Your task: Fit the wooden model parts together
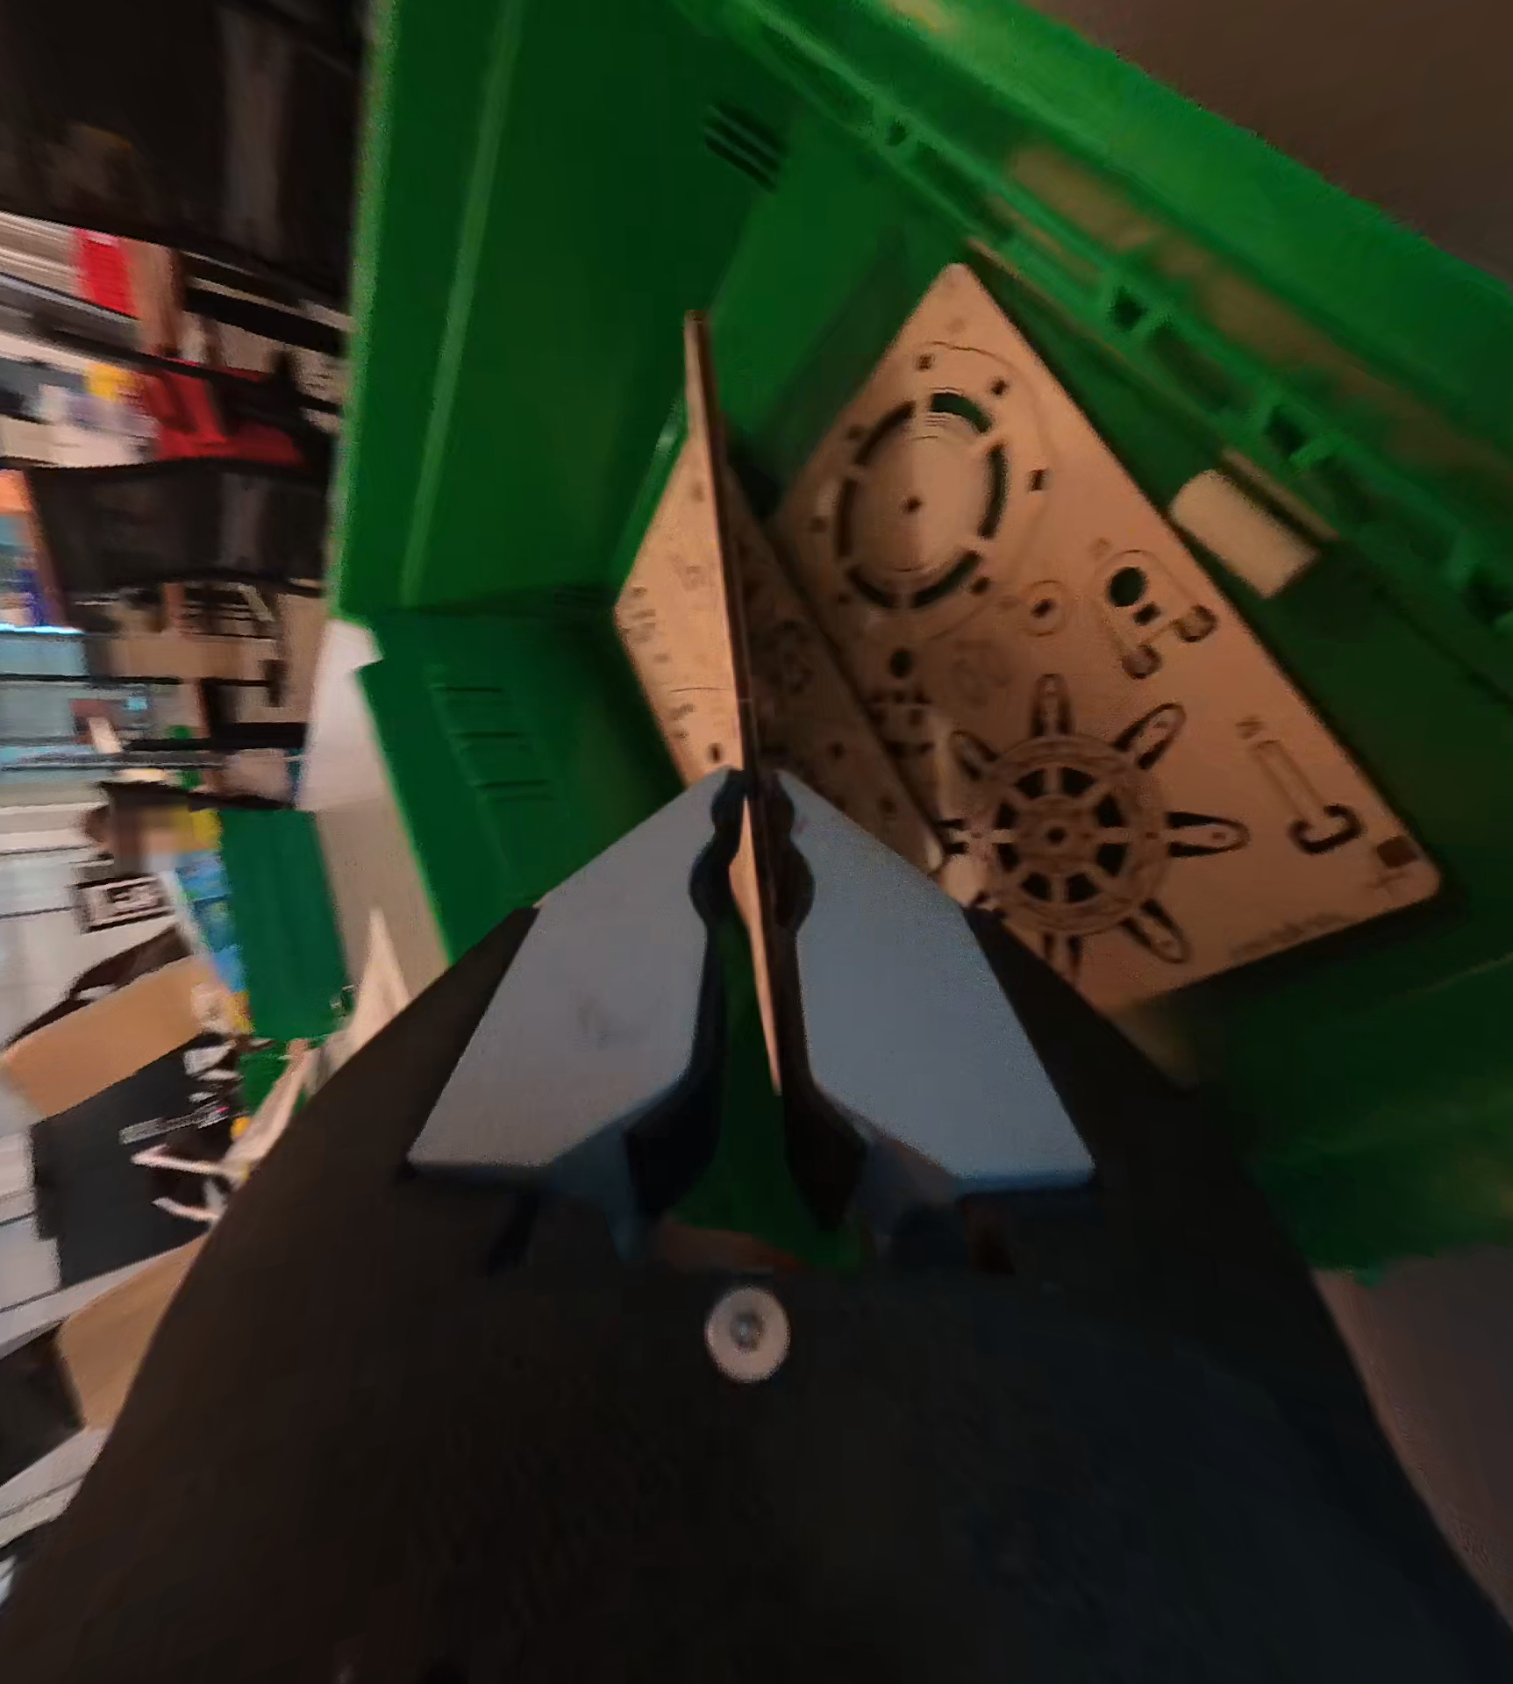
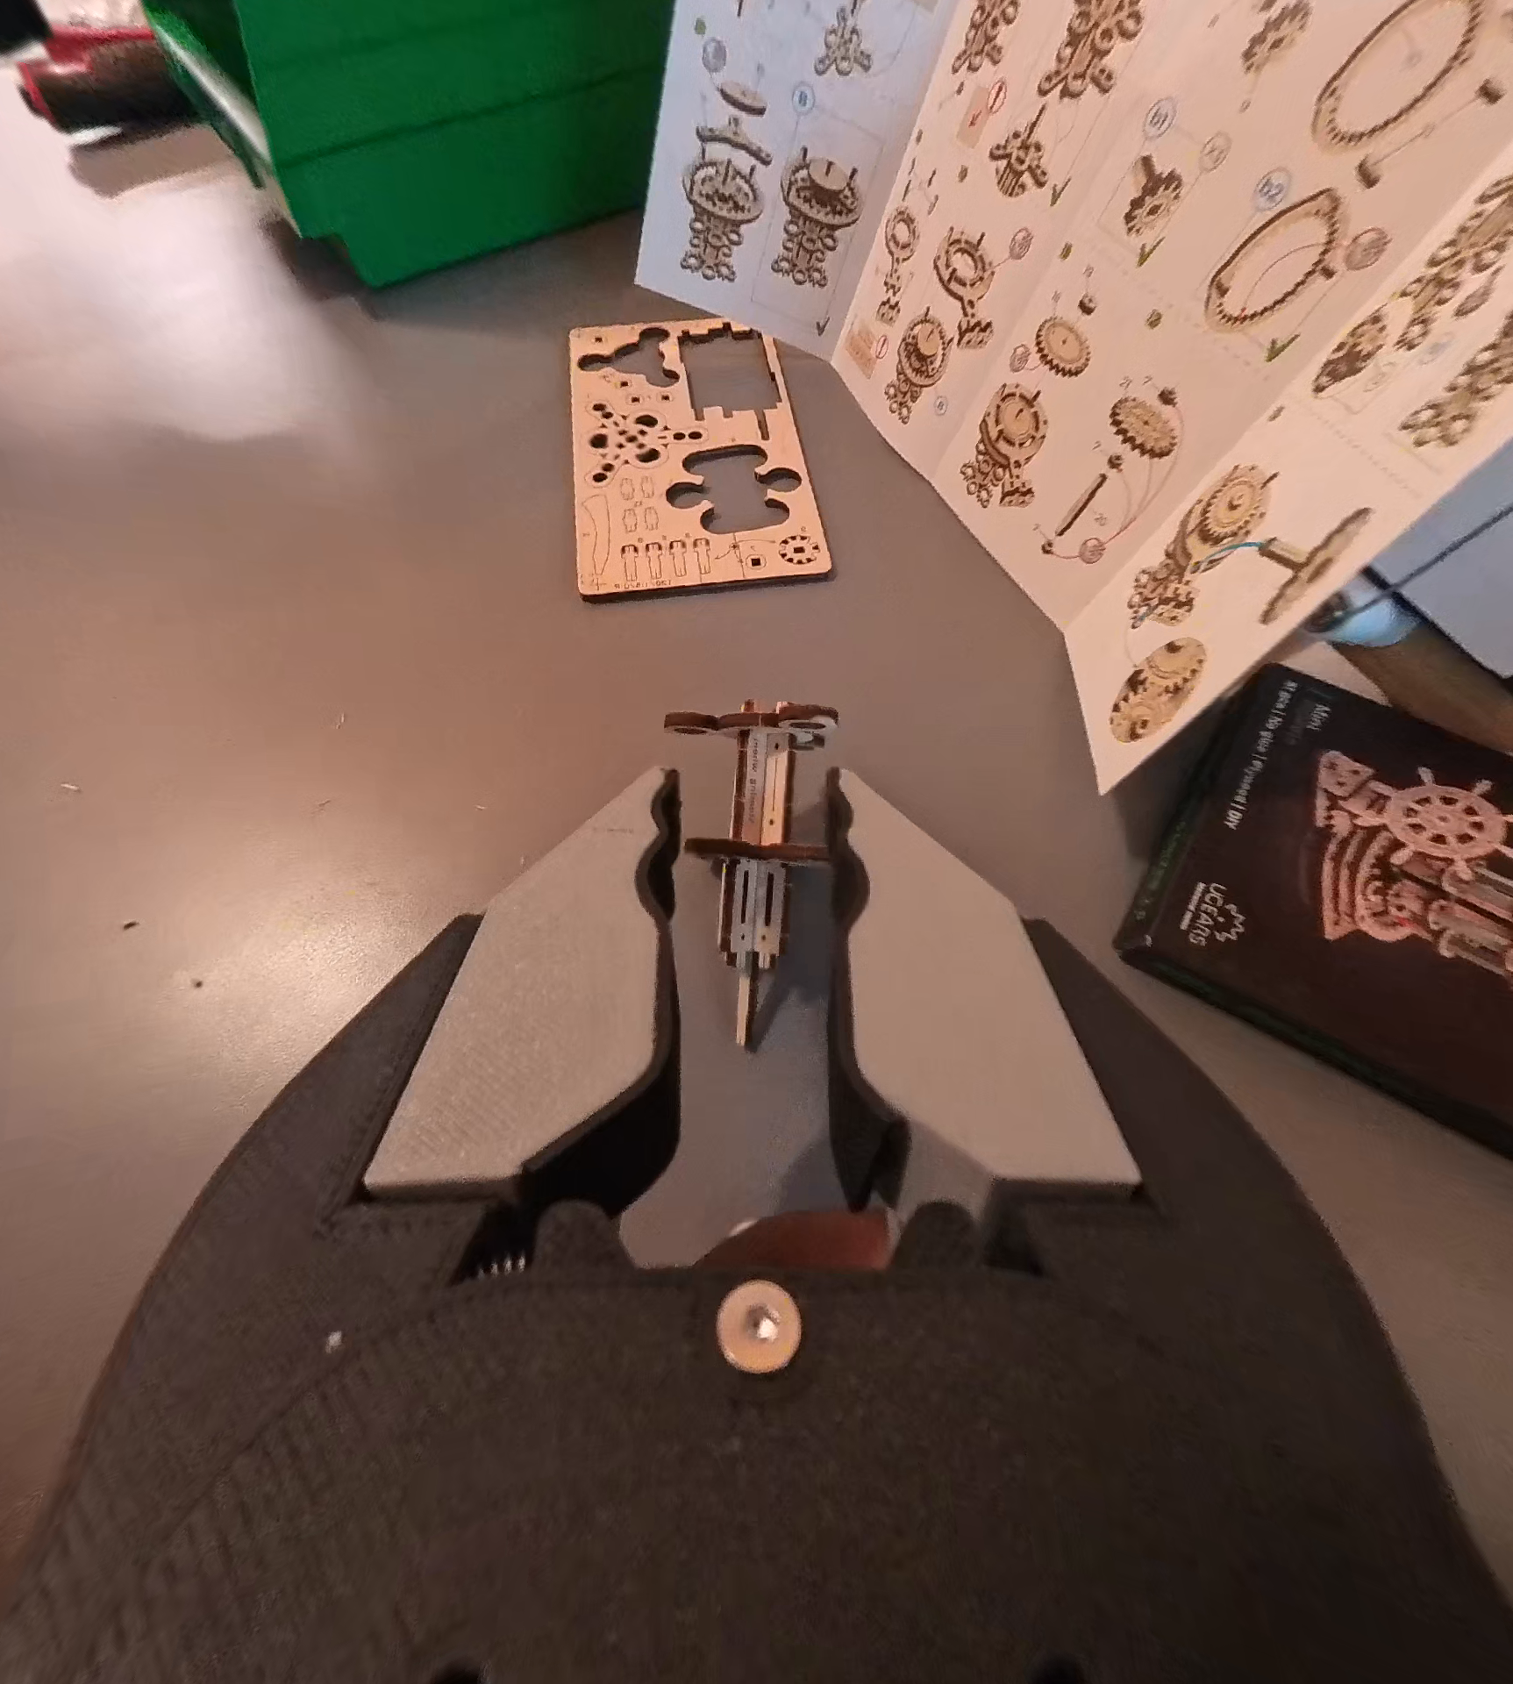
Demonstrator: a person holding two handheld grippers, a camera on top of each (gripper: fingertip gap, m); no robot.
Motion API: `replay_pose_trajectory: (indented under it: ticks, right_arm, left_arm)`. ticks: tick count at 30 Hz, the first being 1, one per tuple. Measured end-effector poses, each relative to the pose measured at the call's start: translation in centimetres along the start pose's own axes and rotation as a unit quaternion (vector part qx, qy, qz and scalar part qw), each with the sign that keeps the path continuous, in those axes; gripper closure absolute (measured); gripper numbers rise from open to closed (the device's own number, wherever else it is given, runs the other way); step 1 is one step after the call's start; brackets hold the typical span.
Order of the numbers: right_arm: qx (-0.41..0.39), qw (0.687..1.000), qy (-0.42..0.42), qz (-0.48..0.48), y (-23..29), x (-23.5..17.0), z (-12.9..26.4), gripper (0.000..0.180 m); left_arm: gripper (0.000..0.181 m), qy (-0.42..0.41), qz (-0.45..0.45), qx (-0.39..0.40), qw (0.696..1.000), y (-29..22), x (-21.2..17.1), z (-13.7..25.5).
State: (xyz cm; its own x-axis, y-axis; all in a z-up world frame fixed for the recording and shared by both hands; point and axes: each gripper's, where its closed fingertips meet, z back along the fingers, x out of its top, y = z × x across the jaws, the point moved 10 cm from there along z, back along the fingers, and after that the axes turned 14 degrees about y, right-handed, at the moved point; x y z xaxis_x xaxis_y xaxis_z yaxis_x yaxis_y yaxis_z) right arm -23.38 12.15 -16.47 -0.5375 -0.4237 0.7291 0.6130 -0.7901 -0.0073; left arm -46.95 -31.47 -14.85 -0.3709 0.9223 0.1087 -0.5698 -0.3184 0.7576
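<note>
In the left wrist view my left gripper (image 1: 754,784) is shut on a thin wooden parts sheet (image 1: 716,510). I see the sheet edge-on; it stands up out of the jaws over a green crate (image 1: 552,364). Another wooden sheet (image 1: 1099,656), with a ring and a ship's-wheel cut-out, lies inside the crate. In the right wrist view my right gripper (image 2: 748,779) is open. A small wooden sub-assembly (image 2: 757,820), a square post with two cross plates, lies on the grey table (image 2: 279,638) between its fingers. The pads do not press on it.
A partly emptied wooden sheet (image 2: 698,456) lies flat ahead of the right gripper. A folded instruction sheet (image 2: 1099,273) stands at the right, a dark kit box (image 2: 1372,911) below it. The green crate (image 2: 443,118) stands at the far left. The left gripper's tips are roughly 45 cm from the right gripper's.
</note>
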Motion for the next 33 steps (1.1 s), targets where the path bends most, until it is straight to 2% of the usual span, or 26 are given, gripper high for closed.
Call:
replay_pose_trajectory:
  ticks: [2,5,7,9,11,14,19,22,23,25,26,29,31,33]
  right_arm:
    - [0.001,1.000,-0.015,-0.004,0.1,0.0,0.9,0.152]
    - [0.020,0.999,-0.043,-0.011,0.4,0.5,1.9,0.150]
    - [0.042,0.997,-0.062,-0.013,0.9,1.0,2.3,0.149]
    - [0.076,0.994,-0.074,-0.013,1.8,1.5,2.2,0.147]
    - [0.109,0.991,-0.080,-0.008,2.8,2.2,1.8,0.145]
    - [0.170,0.980,-0.107,-0.008,4.8,4.0,1.2,0.143]
    - [0.267,0.946,-0.180,-0.030,7.1,7.4,2.2,0.126]
    - [0.302,0.930,-0.205,-0.047,7.2,8.0,3.0,0.124]
    - [0.311,0.927,-0.204,-0.045,7.1,7.8,3.2,0.129]
    - [0.324,0.920,-0.215,-0.041,6.8,7.2,3.5,0.156]
    - [0.334,0.914,-0.227,-0.042,6.6,6.9,3.8,0.168]
    - [0.353,0.903,-0.238,-0.051,5.8,6.1,4.0,0.173]
    - [0.350,0.906,-0.233,-0.051,5.3,5.7,4.0,0.178]
    - [0.352,0.907,-0.224,-0.051,4.8,5.4,4.2,0.180]
  left_arm:
    - [0.179,-0.031,0.018,0.044,0.998,0.6,-0.6,1.3]
    - [0.179,-0.081,0.011,0.184,0.980,0.5,-1.8,3.7]
    - [0.180,-0.117,-0.023,0.295,0.948,-0.7,-2.6,5.8]
    - [0.180,-0.160,-0.041,0.344,0.924,-2.2,-3.2,7.5]
    - [0.180,-0.191,-0.083,0.426,0.880,-3.8,-3.5,9.1]
    - [0.180,-0.271,-0.117,0.487,0.822,-6.3,-3.1,12.7]
    - [0.180,-0.404,-0.175,0.522,0.731,-11.5,-0.4,19.3]
    - [0.181,-0.468,-0.197,0.520,0.688,-14.3,0.8,21.9]
    - [0.181,-0.481,-0.199,0.518,0.679,-14.9,1.1,22.5]
    - [0.180,-0.500,-0.203,0.516,0.665,-15.9,1.6,23.2]
    - [0.181,-0.506,-0.205,0.514,0.662,-16.4,1.9,23.4]
    - [0.180,-0.524,-0.209,0.497,0.659,-17.6,2.5,23.2]
    - [0.179,-0.543,-0.196,0.449,0.682,-18.0,2.9,23.0]
    - [0.179,-0.558,-0.178,0.368,0.722,-18.1,3.2,23.2]
